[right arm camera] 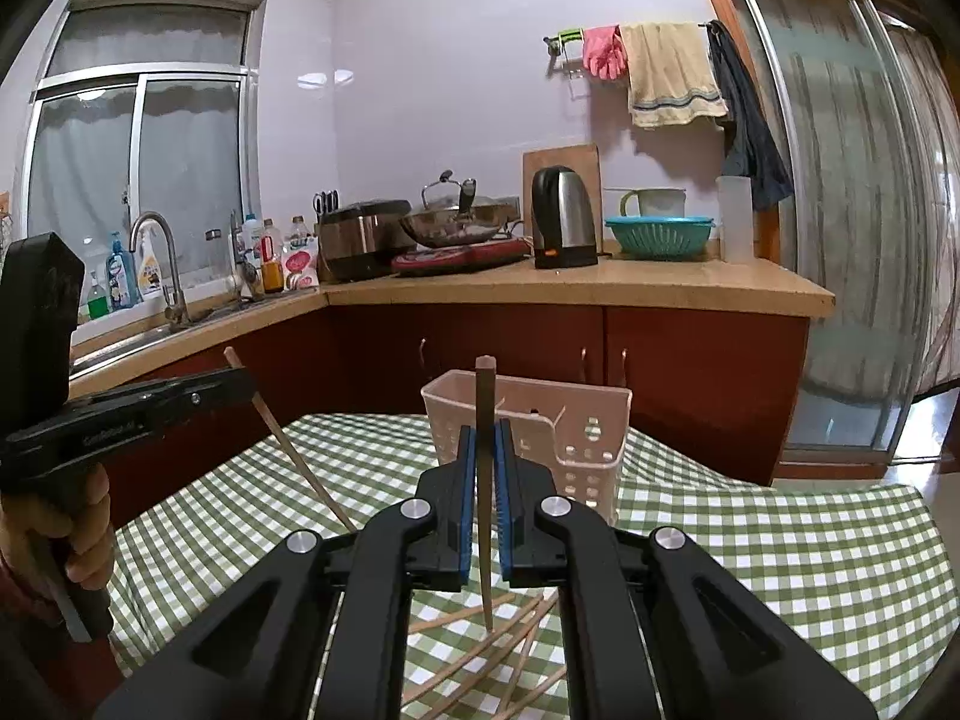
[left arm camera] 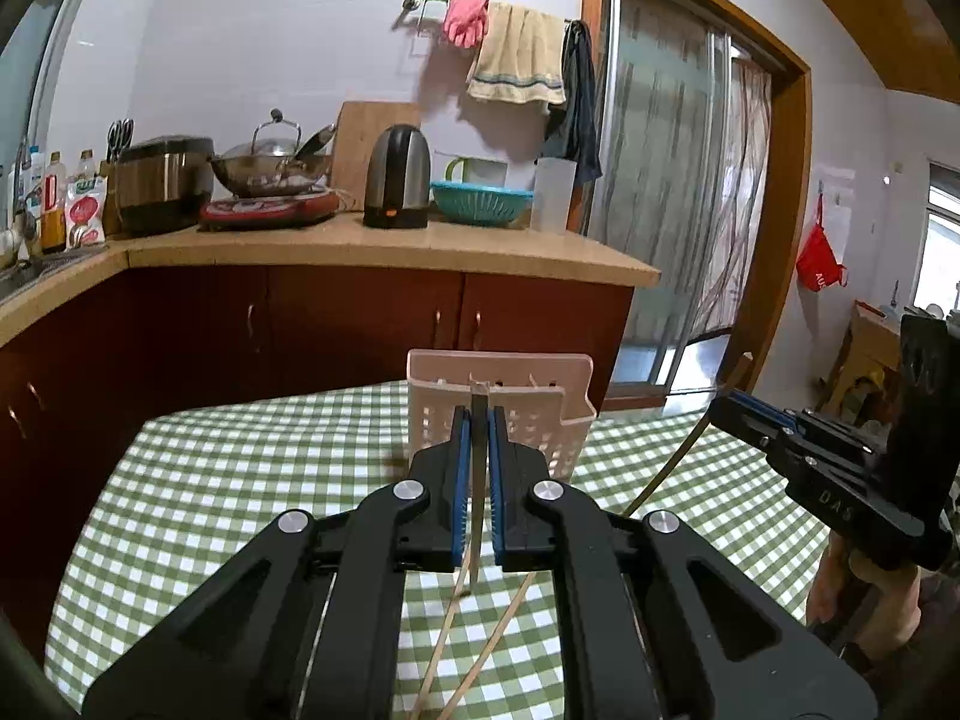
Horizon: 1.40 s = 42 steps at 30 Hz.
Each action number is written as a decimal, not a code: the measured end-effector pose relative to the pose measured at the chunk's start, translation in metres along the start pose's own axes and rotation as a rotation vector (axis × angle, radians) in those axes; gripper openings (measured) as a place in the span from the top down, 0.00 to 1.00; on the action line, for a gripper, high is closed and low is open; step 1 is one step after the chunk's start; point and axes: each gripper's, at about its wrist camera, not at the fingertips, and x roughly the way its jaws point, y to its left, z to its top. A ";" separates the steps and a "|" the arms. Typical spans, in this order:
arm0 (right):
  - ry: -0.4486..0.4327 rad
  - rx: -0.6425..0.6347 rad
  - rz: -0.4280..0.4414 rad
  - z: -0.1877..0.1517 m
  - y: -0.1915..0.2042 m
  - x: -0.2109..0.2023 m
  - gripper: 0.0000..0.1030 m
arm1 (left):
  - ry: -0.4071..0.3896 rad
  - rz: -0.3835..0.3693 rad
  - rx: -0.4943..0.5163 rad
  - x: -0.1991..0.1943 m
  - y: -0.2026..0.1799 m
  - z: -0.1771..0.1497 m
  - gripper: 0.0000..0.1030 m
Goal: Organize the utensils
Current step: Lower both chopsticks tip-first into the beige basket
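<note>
I take the pale plastic utensil basket as my landmark; it stands upright on the green-checked tablecloth, toward the far edge of the table, with the red-brown kitchen cabinets behind it.

My left gripper sits just on the near side of the basket, lined up with its middle, and its blue pads are clamped on a single chopstick. That stick stands nearly upright between the pads, its top end level with the basket's rim and its lower end hanging clear above the cloth. Two more loose chopsticks lie on the cloth on the near side of the basket, under the gripper.

My right gripper is also on the near side of the basket, and its pads are closed tight on a darker chopstick. This one is upright too, its top poking a little above the basket's rim, its tip pointing down over a scattered pile of chopsticks on the cloth nearer to me than the basket.

In the right wrist view, the left gripper shows to the left of the basket, a hand wrapped around its handle, with its chopstick slanting down from the pads. In the left wrist view the right gripper appears to the right of the basket, its stick angled toward the cloth
</note>
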 end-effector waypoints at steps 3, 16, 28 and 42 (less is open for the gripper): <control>-0.028 0.003 0.009 0.013 -0.003 -0.003 0.93 | -0.025 -0.010 0.007 -0.002 -0.001 0.014 0.94; -0.195 -0.015 -0.011 0.091 -0.028 0.001 0.93 | -0.199 -0.003 0.044 0.000 0.000 0.103 0.94; -0.176 -0.001 -0.052 0.102 -0.059 0.063 0.93 | -0.240 0.028 0.078 0.055 -0.006 0.136 0.94; 0.007 0.065 -0.059 0.042 -0.080 0.119 0.93 | -0.050 0.042 0.028 0.128 0.015 0.067 0.94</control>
